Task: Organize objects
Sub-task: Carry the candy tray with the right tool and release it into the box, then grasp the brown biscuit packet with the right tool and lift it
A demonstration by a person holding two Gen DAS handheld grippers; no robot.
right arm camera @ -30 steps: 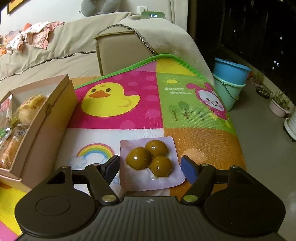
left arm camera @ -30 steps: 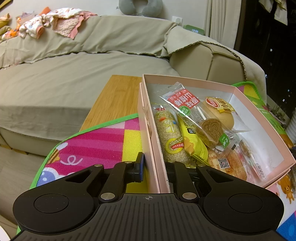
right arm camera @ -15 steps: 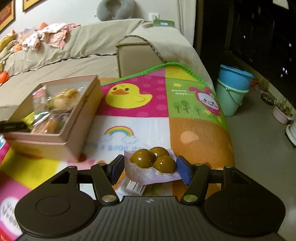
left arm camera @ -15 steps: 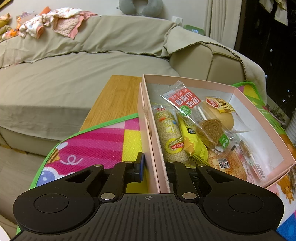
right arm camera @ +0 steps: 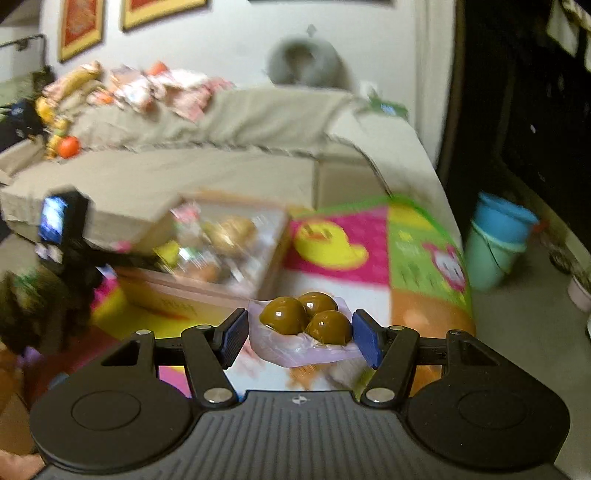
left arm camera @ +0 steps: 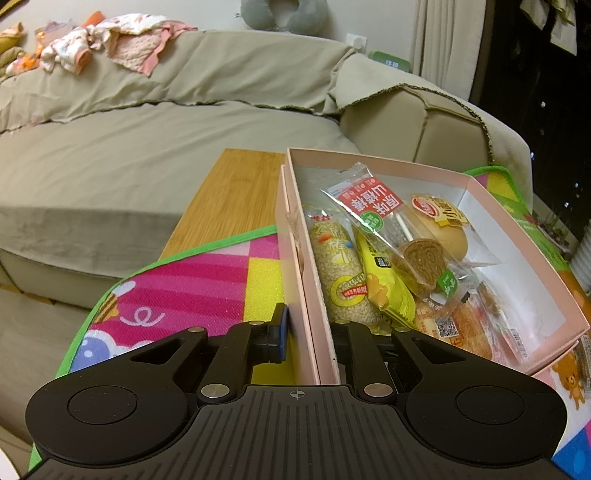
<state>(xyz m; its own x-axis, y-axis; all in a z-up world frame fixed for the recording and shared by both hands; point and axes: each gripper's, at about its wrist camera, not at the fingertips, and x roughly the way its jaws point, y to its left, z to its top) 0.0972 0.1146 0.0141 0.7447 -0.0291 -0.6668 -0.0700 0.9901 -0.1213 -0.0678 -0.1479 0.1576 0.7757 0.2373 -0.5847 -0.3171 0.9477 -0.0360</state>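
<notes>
Brown-ball packet [right arm camera: 301, 332] clamped between right fingers [right arm camera: 364, 341].

A beige covered sofa [left arm camera: 155, 147] stands behind the wooden desk [left arm camera: 229, 195]. Crumpled clothes [left arm camera: 110, 44] lie on its backrest, with a grey neck pillow [left arm camera: 284, 14] beside them. Two framed pictures [right arm camera: 81, 26] hang on the wall. Stacked blue buckets [right arm camera: 498, 243] stand on the floor beside dark curtains [left arm camera: 535, 74].

egg pack [right arm camera: 303, 328] lifted off mat [right arm camera: 417, 266], carried boxward
</notes>
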